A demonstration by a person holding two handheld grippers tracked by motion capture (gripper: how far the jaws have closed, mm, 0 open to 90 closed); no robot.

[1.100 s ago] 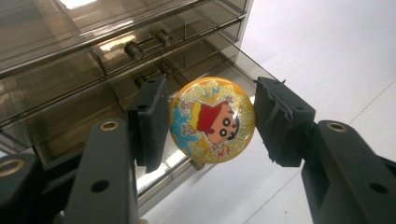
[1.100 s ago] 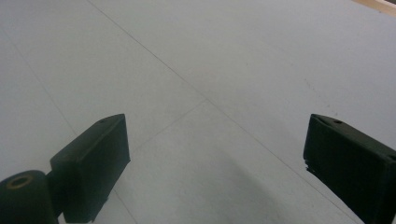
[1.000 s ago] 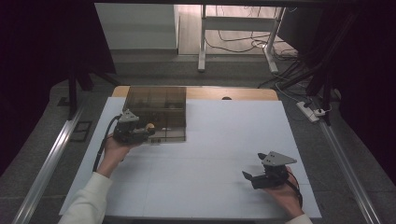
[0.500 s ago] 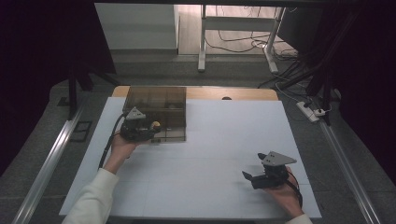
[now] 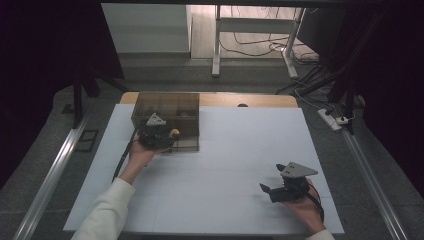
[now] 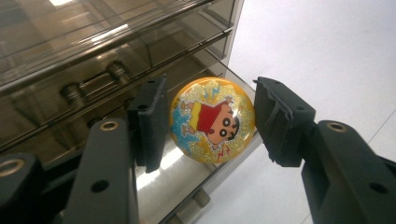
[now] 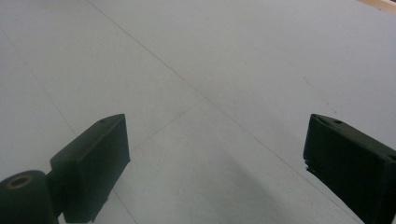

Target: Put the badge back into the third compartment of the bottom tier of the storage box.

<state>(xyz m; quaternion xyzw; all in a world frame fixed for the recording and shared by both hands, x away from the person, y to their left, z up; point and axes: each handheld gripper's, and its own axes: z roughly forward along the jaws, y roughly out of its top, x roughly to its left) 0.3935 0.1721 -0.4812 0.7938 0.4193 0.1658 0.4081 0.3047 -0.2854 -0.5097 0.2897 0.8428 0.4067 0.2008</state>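
At the far left of the worktop (image 5: 225,150), the left tongs (image 6: 210,121) grip a glittery cartoon ball (image 6: 212,120) at the smoky drawer organizer (image 5: 167,107). Placing it inside likely comes next, needing a careful release. Right tongs (image 5: 272,190) hover wide open, near right.

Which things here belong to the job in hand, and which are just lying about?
In the job:
- left gripper, holding the ball
- cartoon ball
- smoky plastic drawer box

Lying about:
- right gripper, open over the white table
- power strip on the floor
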